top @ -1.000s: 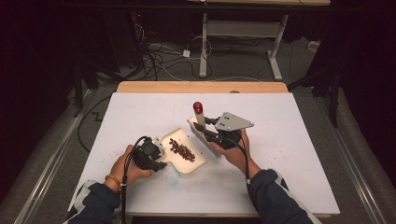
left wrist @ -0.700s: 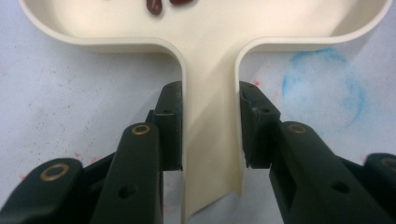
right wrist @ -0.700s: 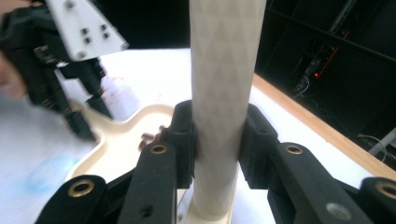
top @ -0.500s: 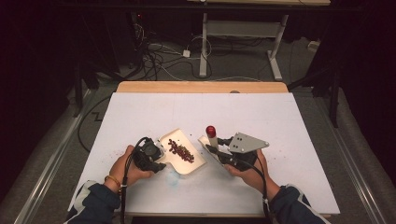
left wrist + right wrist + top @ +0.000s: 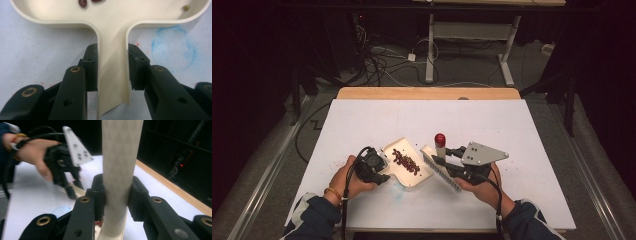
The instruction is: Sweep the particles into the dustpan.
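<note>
High view: the cream dustpan [image 5: 408, 162] lies mid-table; the brush [image 5: 441, 165] sits at its 3 o'clock. Left gripper view: left gripper [image 5: 113, 68] pinches the dustpan's handle. Right gripper view: right gripper [image 5: 117, 195] clamps what is probably the brush's handle.

The right gripper [image 5: 438, 159] swings the brush [image 5: 440, 161] away from the dustpan [image 5: 407, 163] toward the table's [image 5: 522, 125] right edge and a touch nearer the front edge. A gap now separates bristles from pan rim. The brush tilts over, its red-capped handle end leaning less upright than a second ago, bristles angled toward the front.
</note>
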Demonstrator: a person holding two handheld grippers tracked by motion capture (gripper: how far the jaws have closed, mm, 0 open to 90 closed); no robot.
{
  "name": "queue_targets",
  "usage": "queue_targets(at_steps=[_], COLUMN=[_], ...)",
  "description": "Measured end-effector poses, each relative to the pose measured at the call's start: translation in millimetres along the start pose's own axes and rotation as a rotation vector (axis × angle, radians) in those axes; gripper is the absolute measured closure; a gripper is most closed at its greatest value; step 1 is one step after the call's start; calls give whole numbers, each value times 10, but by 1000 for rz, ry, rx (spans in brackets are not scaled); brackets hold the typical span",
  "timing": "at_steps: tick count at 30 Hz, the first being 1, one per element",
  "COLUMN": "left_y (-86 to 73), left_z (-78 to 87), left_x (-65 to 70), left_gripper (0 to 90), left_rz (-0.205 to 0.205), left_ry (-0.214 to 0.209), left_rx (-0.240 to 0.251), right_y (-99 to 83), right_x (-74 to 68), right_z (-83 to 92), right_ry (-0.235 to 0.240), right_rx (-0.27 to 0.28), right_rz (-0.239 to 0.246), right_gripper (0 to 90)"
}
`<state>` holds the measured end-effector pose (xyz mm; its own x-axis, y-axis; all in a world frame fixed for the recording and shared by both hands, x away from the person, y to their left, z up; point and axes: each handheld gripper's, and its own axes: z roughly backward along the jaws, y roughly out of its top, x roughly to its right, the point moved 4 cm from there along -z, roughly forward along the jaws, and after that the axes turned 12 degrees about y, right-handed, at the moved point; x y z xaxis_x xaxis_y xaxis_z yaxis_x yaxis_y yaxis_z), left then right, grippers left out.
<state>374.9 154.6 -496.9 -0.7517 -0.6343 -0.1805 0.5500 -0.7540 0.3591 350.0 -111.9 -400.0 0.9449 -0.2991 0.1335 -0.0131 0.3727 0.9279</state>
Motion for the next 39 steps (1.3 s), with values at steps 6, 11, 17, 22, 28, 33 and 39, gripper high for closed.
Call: queue_targets(at_steps=[6, 11, 17, 22, 28, 33, 39], left_y=[-4, -9, -9, -12, -13, -15, -7], left_z=[-4, -5, -7, -7, -8, -11, -8], left_x=[-8, -14, -15, -13, -12, -11, -9], left_gripper=[634, 634, 633, 633, 633, 633, 633], left_rz=[5, 8, 10, 9, 9, 13, 15], left_ry=[-10, -15, -18, -15, -13, -12, -14], left_rx=[0, 3, 4, 7, 8, 8, -1], right_y=[-1, 40, -6, -16, 92, 133, -12], right_x=[289, 536, 657, 587, 384, 435, 583], right_z=[-108, -407, -789, -911, -825, -620, -707], right_ry=[-82, -106, -89, -9, 73, 30, -50], right_rx=[-3, -16, -84, -88, -49, 0, -109], right_rz=[21, 67, 56, 40, 92, 75, 47], right_gripper=[707, 707, 707, 707, 708, 708, 708])
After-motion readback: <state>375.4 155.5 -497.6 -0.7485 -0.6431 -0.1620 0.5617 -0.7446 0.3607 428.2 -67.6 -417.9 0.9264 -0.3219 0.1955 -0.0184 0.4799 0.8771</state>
